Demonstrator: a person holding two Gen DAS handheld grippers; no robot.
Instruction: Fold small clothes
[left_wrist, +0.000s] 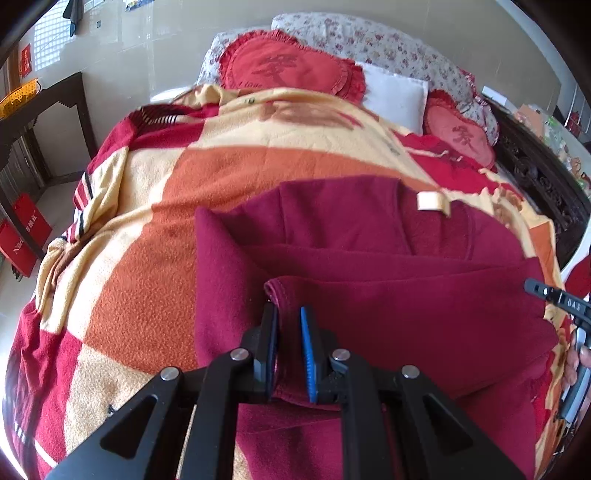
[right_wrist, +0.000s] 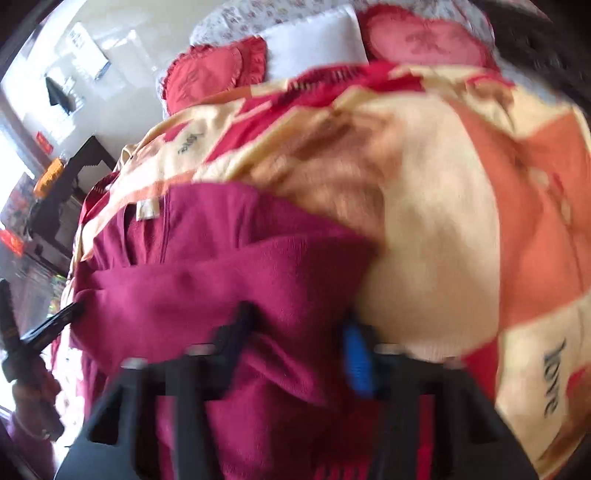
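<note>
A maroon fleece garment (left_wrist: 369, 258) lies partly folded on the patterned blanket (left_wrist: 166, 192), its cream neck label (left_wrist: 430, 201) at the far side. My left gripper (left_wrist: 286, 310) is shut on a hemmed edge of the garment, with cloth bunched between the blue pads. In the blurred right wrist view, my right gripper (right_wrist: 295, 321) has its fingers wide apart over the garment (right_wrist: 221, 266), and maroon cloth lies between them. The right gripper's tip (left_wrist: 550, 295) also shows at the left wrist view's right edge, held by a hand (left_wrist: 574, 365).
The bed carries red heart-shaped cushions (left_wrist: 291, 62), a white pillow (left_wrist: 397, 96) and floral pillows (left_wrist: 388, 40) at its head. A dark carved bed frame (left_wrist: 535, 173) runs along the right. A dark wooden table (left_wrist: 44, 110) stands to the left by the wall.
</note>
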